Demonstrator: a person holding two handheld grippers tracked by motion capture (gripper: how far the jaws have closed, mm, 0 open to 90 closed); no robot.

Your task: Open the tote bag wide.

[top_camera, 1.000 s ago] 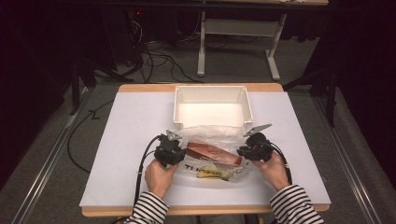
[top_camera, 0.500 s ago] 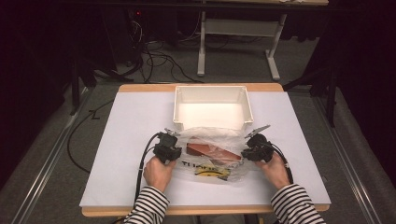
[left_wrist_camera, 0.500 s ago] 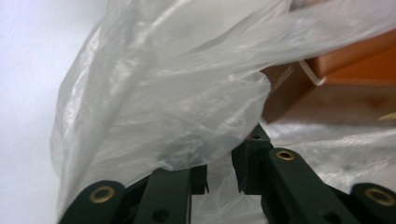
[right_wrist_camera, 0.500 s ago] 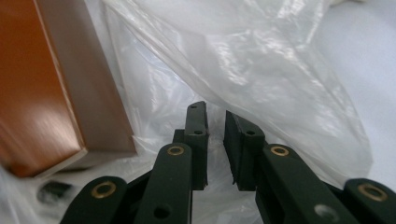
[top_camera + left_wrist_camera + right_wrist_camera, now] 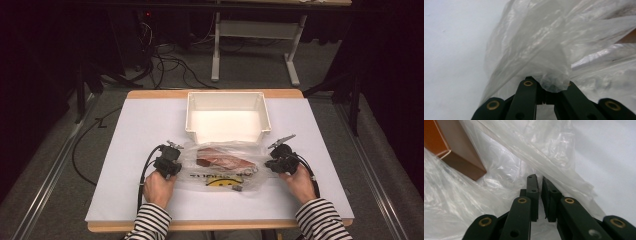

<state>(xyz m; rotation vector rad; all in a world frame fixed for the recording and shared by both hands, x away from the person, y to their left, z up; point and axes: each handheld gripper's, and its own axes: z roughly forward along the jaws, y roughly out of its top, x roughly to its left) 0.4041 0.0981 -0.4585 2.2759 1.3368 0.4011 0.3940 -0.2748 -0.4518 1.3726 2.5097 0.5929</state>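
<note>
The left gripper has just clamped onto the left edge of the plastic bag; the right gripper, jaws closing, pinches its right edge. The bag, holding a brown box, lies on the table just before the white bin

Evenly lit from above on the counter, white sheet bright and nearly shadowless. Dark all round: floor dim, far edges and corners sinking to near black. Strongest glare inside the white bin, floor of it washed out. Soft specular glints on the clear plastic bag. High view slightly soft, fine detail lost. Left gripper view pale and milky, bag blurred close to the lens, black tongs sharper. Right gripper view crisper, film creases bright, faint shadow under the folds, brown box mildly soft.
</note>
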